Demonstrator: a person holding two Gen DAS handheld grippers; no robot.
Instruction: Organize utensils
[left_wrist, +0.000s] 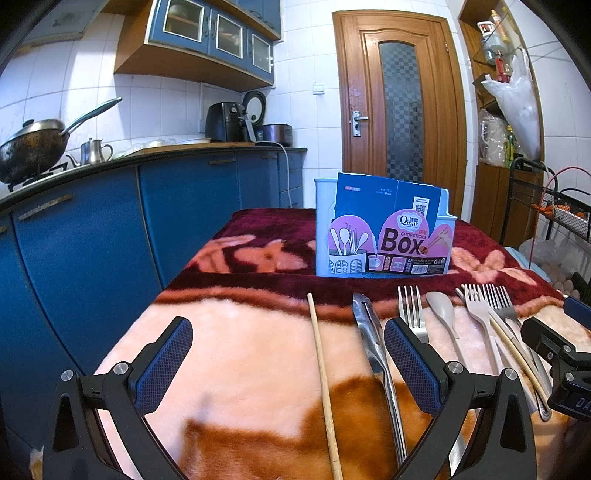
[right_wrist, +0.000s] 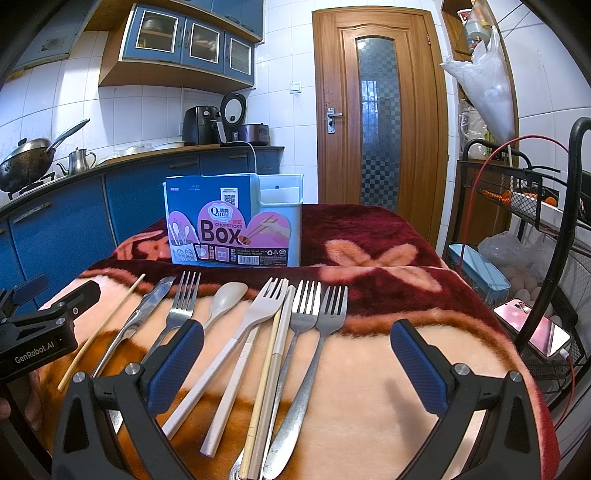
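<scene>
A pale blue chopsticks box (left_wrist: 382, 229) with a pink and blue label stands upright at the back of the blanket-covered table; it also shows in the right wrist view (right_wrist: 232, 221). Utensils lie in a row in front of it: a wooden chopstick (left_wrist: 323, 380), a metal knife (left_wrist: 373, 354), metal forks (right_wrist: 306, 310), a beige spoon (right_wrist: 227, 299), a white plastic fork (right_wrist: 255, 317) and another chopstick (right_wrist: 264, 380). My left gripper (left_wrist: 288, 363) is open above the chopstick and knife. My right gripper (right_wrist: 297, 363) is open above the forks. Both are empty.
The table wears a fuzzy pink, orange and maroon blanket (right_wrist: 369, 369). Blue kitchen cabinets (left_wrist: 110, 229) run along the left. A wire rack (right_wrist: 535, 206) with a phone (right_wrist: 532, 326) and eggs stands at the right. A wooden door (right_wrist: 380, 118) is behind.
</scene>
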